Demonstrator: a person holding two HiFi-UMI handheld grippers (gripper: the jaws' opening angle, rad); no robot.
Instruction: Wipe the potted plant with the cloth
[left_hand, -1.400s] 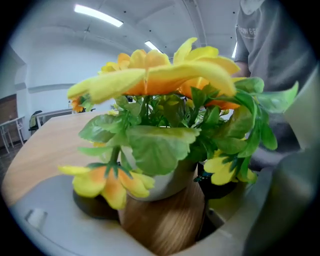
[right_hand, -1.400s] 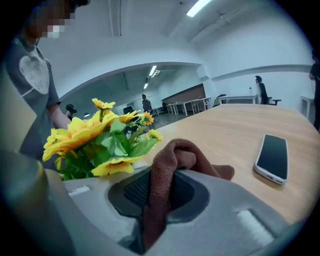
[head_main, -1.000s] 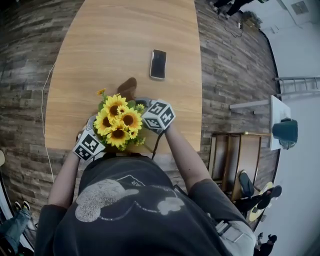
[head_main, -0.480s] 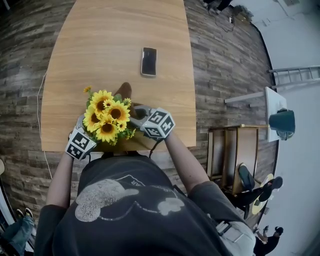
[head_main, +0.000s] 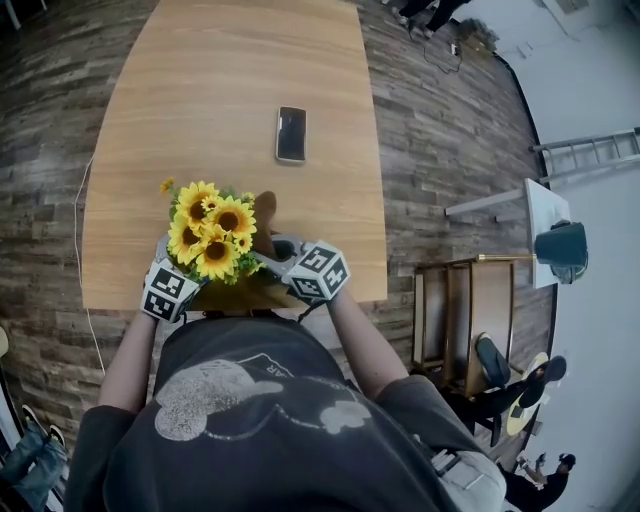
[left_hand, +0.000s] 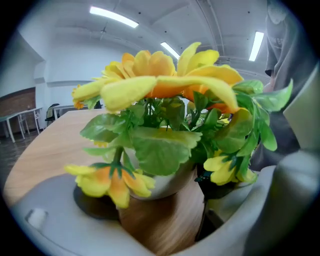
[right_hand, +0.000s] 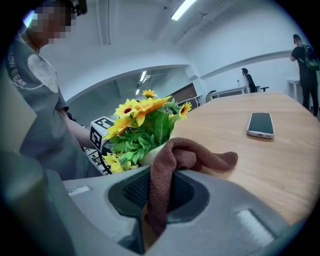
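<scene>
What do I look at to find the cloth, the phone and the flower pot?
cloth (right_hand: 165, 162): right gripper view, its hanging fold.
phone (head_main: 291, 134): head view, middle of its screen.
pot (left_hand: 166, 181): left gripper view, its white wall.

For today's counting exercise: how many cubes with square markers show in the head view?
2. The left cube sits at the table's near edge, left of the potted sunflowers. The right cube sits just right of them, by the same edge. No other seems hidden.
</scene>
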